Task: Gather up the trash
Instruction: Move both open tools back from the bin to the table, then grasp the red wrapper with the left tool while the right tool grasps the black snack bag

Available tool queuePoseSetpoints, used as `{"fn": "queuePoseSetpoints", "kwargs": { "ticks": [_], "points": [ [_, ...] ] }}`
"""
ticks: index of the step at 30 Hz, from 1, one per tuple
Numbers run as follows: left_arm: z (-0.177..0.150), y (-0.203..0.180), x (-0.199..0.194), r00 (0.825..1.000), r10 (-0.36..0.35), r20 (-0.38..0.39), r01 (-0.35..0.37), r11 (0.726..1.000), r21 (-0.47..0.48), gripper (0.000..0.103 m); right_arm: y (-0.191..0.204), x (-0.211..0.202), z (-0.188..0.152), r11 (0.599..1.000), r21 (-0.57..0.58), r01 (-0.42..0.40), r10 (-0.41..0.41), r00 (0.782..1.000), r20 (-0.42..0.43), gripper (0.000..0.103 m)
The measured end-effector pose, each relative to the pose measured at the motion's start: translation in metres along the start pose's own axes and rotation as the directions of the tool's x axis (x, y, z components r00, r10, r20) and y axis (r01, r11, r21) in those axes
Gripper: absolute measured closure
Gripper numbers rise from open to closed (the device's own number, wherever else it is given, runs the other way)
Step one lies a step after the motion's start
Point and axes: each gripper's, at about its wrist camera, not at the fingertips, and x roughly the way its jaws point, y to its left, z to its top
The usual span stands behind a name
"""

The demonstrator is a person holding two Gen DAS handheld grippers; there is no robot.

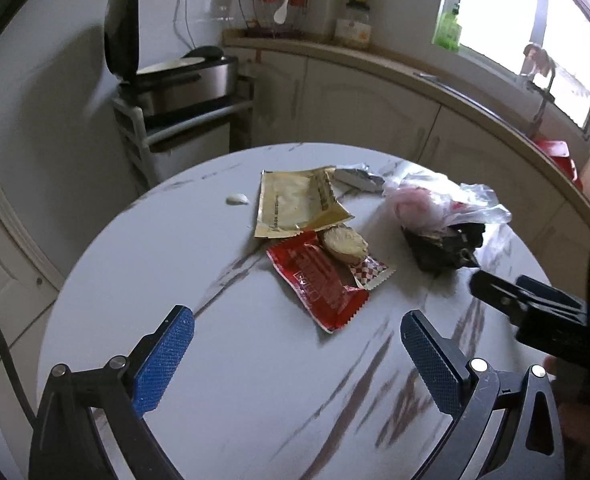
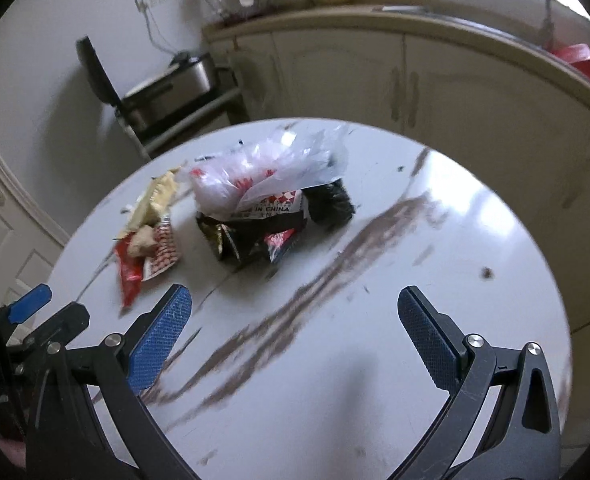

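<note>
Where the round marble table [image 1: 215,360] carries the litter, everything is placed against the red wrapper [image 1: 319,280].

Left gripper [image 1: 297,360]: blue fingers spread wide, nothing between them, hovering over bare tabletop just nearer the camera than the red wrapper.

Right gripper [image 2: 295,340]: fingers likewise wide apart and empty, above the table, the red wrapper off to its left.

Biscuit piece [image 1: 345,243]: resting on the red wrapper's far end.

Checkered wrapper [image 1: 371,272]: touching the red wrapper's right edge.

Gold packet [image 1: 299,202]: flat, just beyond the red wrapper.

Foil scrap [image 1: 355,176]: beyond the gold packet.

Clear plastic bag [image 1: 435,200]: right of the red wrapper, draped over black packaging [image 1: 443,248].

White crumb [image 1: 237,199]: left of the gold packet, well apart from the red wrapper.
</note>
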Motion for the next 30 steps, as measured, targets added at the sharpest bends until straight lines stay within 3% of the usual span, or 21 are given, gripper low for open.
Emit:
{"fn": "queuePoseSetpoints", "kwargs": {
  "ticks": [9, 13, 16, 24, 30],
  "points": [
    [0.029, 0.016, 0.040, 1.000, 0.005, -0.029, -0.006, 1.000, -0.016, 0.001, 0.017, 0.041, 0.019, 1.000, -0.018, -0.018, 0.017, 1.000, -0.019, 0.008],
    [0.034, 0.021, 0.055, 1.000, -0.001, -0.031, 0.001, 1.000, -0.026, 0.001, 0.032, 0.045, 0.020, 0.998, -0.068, 0.013, -0.014, 1.000, -0.007, 0.033],
    [0.036, 0.021, 0.064, 0.999, -0.011, -0.036, 0.010, 1.000, -0.026, 0.001, 0.036, 0.043, 0.016, 0.995, -0.103, 0.017, -0.016, 1.000, 0.005, 0.041],
    [0.036, 0.010, 0.085, 0.999, -0.006, -0.043, 0.005, 1.000, -0.007, 0.001, 0.017, 0.022, 0.011, 0.996, -0.062, -0.062, 0.064, 0.997, 0.032, 0.063],
    [0.038, 0.020, 0.097, 0.998, 0.024, -0.051, -0.025, 0.999, -0.024, 0.001, 0.008, 0.022, 0.010, 0.994, -0.055, -0.092, 0.092, 0.996, 0.011, 0.064]
  ]
}}
